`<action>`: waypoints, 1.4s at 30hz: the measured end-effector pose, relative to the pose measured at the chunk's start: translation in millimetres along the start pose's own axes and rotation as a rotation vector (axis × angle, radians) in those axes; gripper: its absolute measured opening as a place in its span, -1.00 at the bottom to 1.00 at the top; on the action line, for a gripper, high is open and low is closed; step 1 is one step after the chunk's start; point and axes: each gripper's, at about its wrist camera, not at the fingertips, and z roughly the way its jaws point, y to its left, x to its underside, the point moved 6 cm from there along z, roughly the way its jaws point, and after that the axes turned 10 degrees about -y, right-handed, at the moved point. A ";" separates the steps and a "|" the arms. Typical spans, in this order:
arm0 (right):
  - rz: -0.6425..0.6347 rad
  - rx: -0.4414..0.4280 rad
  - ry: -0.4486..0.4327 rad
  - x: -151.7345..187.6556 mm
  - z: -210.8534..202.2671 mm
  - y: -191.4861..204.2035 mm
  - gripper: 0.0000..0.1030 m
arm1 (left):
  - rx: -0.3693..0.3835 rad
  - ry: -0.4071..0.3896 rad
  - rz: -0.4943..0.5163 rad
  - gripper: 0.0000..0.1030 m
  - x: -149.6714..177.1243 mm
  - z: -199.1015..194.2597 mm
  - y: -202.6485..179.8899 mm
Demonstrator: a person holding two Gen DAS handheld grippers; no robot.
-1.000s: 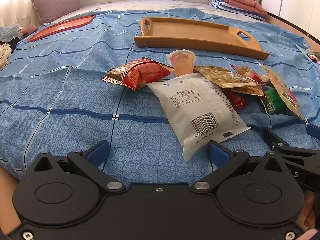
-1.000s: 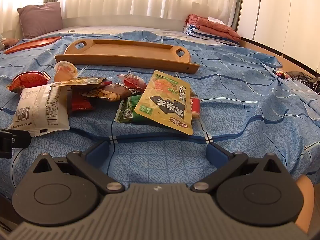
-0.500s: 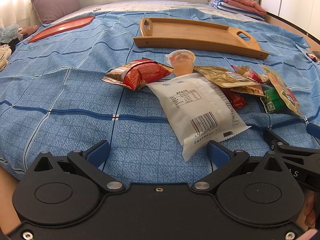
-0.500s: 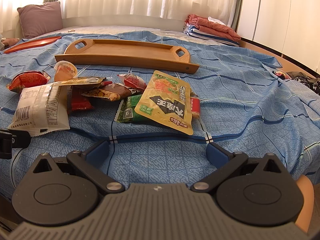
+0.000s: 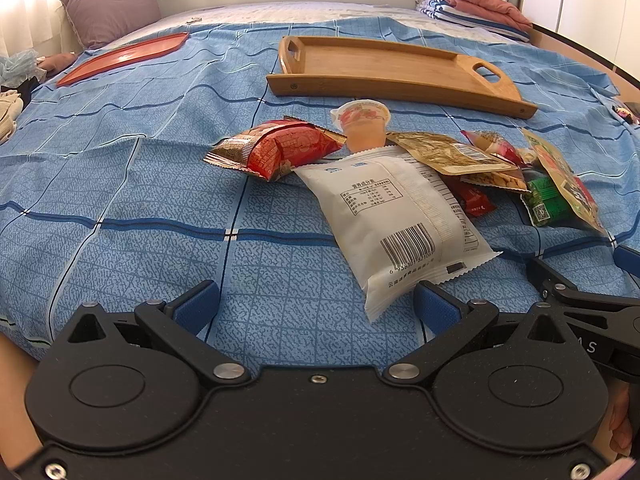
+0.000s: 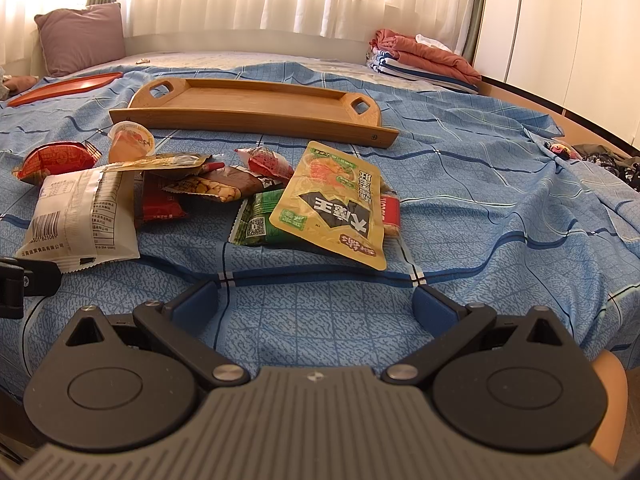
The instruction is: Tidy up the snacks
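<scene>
- My left gripper [image 5: 316, 304] hangs low over the blue bedspread [image 5: 120, 184], fingers spread wide, nothing between them.
- The white packet [image 5: 396, 220] with the barcode lies just ahead at about one o'clock, its near corner close to my right-hand finger but not in the gap.
- My right gripper [image 6: 316, 300] is the same story: jaws wide apart, only bedspread between the blue pads.
- From the right wrist view, the yellow pouch [image 6: 336, 200] sits at twelve o'clock, lying partly over a green packet [image 6: 260, 224].
- At ten o'clock from there, a peanut packet [image 6: 216, 186] and small red packets are heaped together, some overlapping.
- The jelly cup [image 5: 364, 124] stands upright behind the white packet, beside a red snack bag [image 5: 276, 148] at eleven o'clock in the left view.
- The wooden tray [image 5: 384, 64] lies beyond the pile at twelve o'clock, and I see bare wood inside, no snack in it.
- A red tray [image 5: 124, 56] lies far off at ten o'clock, well apart; it too looks bare.
- Pillow [image 5: 108, 4] at the head of the bed, folded clothes [image 5: 472, 0] at one o'clock.
</scene>
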 end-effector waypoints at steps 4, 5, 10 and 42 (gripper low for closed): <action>-0.001 0.000 0.000 0.0 0.0 0.1 1.00 | 0.000 0.000 0.000 1.00 0.1 -0.1 -0.1; -0.001 0.000 0.000 0.0 0.1 0.0 1.00 | 0.000 -0.001 0.000 1.00 0.1 -0.1 -0.1; -0.001 0.000 0.000 0.0 0.0 0.1 1.00 | 0.000 -0.001 0.000 1.00 0.0 -0.1 -0.1; 0.019 0.076 -0.116 6.3 -11.5 2.5 1.00 | 0.014 -0.029 0.021 1.00 -0.8 -7.3 0.7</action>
